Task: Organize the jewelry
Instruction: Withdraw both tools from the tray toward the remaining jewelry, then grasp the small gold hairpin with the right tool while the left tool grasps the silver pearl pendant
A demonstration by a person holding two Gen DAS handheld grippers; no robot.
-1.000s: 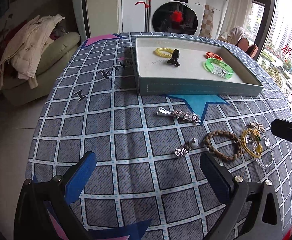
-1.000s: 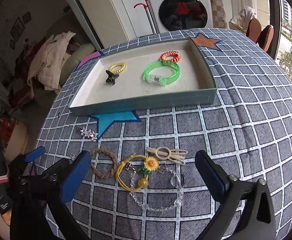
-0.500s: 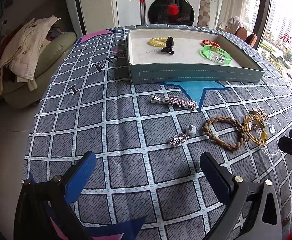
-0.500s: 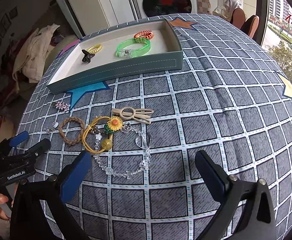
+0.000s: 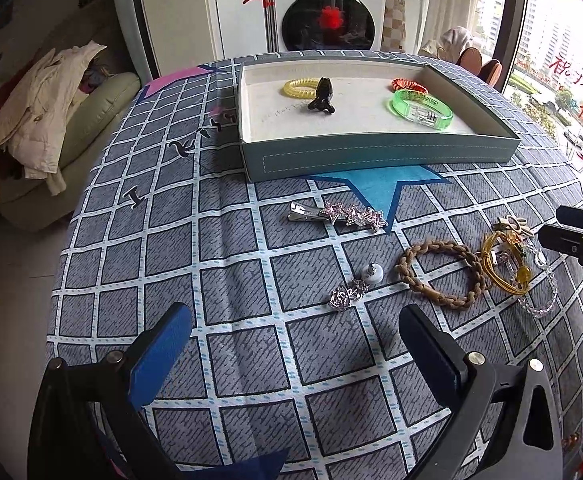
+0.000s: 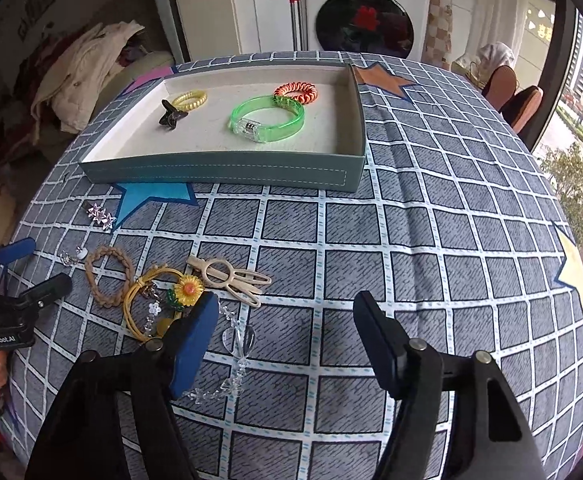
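Note:
A teal tray [image 5: 371, 156] [image 6: 227, 172] holds a yellow coil tie [image 5: 301, 87], a black claw clip [image 5: 322, 96], a green bangle [image 6: 267, 120] and an orange coil tie [image 6: 296, 92]. Loose on the checked cloth lie a star hair clip [image 5: 337, 215], a small crystal piece [image 5: 353, 290], a braided brown ring [image 5: 439, 274] [image 6: 109, 274], a yellow cord with sunflower [image 6: 163, 300], a beige clip [image 6: 231, 278] and a clear bead bracelet [image 6: 235, 356]. My left gripper [image 5: 295, 344] is open, just short of the crystal piece. My right gripper [image 6: 285, 334] is open, low beside the bead bracelet.
The table is round, its edge falling away on all sides. A washing machine [image 5: 327, 12] stands behind it, a sofa with clothes [image 5: 51, 120] at the left, and chairs [image 6: 511, 96] by the window at the right.
Both grippers have come lower and closer to the loose jewelry. The right gripper has shifted so its left finger now overlaps the yellow cord and bead bracelet. Both stay open.

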